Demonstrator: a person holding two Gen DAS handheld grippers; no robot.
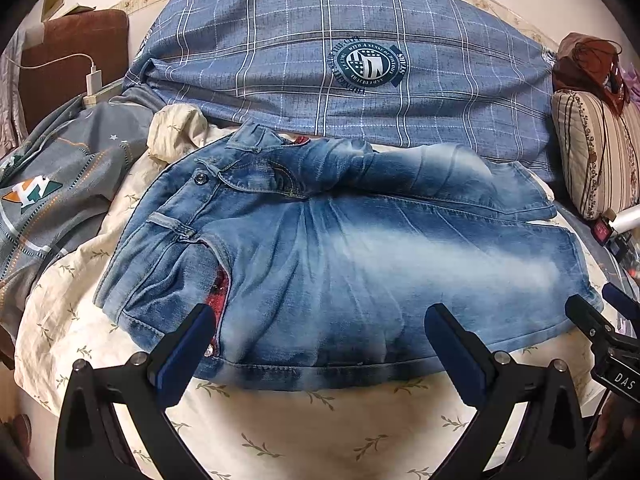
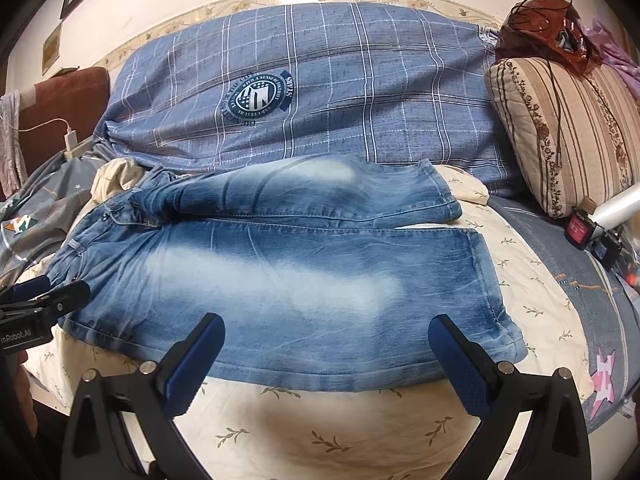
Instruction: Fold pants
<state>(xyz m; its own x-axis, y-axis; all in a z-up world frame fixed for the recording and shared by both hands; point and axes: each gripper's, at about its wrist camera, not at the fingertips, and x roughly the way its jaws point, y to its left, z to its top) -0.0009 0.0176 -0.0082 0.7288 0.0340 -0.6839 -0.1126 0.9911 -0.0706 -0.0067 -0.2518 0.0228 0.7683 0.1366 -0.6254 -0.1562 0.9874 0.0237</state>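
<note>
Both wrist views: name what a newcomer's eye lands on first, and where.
The faded blue jeans spread across the leaf-print sheet, waistband at left, legs running right. Behind them lies a blue plaid pillow with a round crest. Both grippers, left and right, hover open at the near edge.

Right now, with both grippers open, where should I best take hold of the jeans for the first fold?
Probably grip the jeans along the near edge: left gripper at the waistband corner, right gripper at the leg hem. Come from the front; that edge lies flat and already faces both open jaws.
</note>
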